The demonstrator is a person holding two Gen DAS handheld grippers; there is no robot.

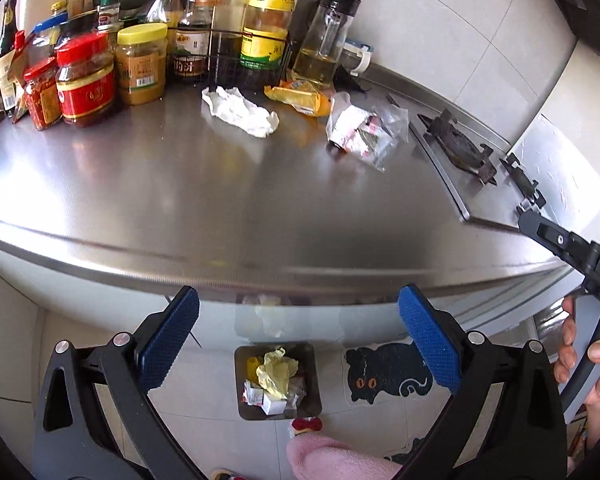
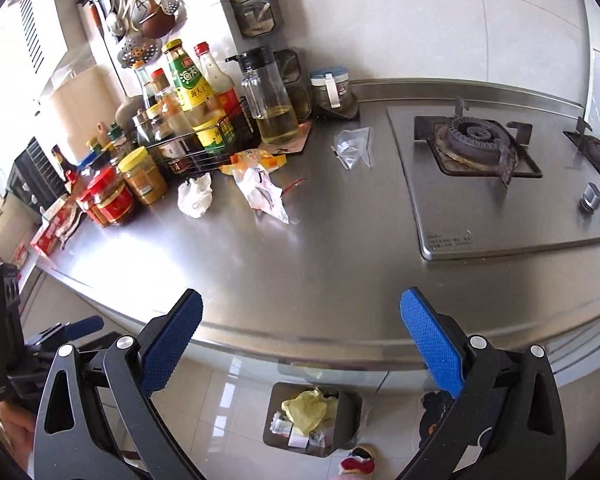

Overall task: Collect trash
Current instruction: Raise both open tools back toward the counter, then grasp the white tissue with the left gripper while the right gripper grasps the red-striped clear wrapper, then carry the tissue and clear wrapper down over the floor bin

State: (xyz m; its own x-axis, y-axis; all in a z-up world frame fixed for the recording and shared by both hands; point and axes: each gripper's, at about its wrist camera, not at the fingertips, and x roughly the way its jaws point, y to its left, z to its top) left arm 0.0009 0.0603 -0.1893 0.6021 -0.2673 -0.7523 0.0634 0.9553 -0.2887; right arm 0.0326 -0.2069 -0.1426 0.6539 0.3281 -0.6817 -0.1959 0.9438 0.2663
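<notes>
Left wrist view: the left gripper (image 1: 298, 344) hangs with jaws spread wide and nothing between its blue pads (image 1: 168, 344). It sits just short of the counter edge and directly above the trash bin (image 1: 278, 380) on the floor. The bin already holds a yellow crumpled sheet and small wrappers; its spot below the counter lip appears chosen so litter can be dropped straight down from the edge.

Right wrist view: the right gripper (image 2: 300, 344) is likewise spread apart and empty, with the same bin (image 2: 312, 420) beneath and slightly ahead of it. Both tools look staged between a drop and a fresh reach.

Ahead of the jaws lies a bare stretch of steel countertop (image 1: 220, 200). Beyond it, remaining litter sits well clear of either claw:
- a crumpled white tissue (image 1: 242, 111), ahead and a little left;
- a clear bag of wrappers (image 1: 362, 130), ahead and right;
- an orange snack packet (image 1: 298, 98), just behind these;
- a small clear plastic scrap (image 2: 352, 146), further back toward the stove (image 2: 480, 148).

Farthest off, sauce jars and bottles (image 1: 140, 60) crowd the back-left corner. These are stock, not refuse.

Judgement: task partly complete; several pieces outstanding.
</notes>
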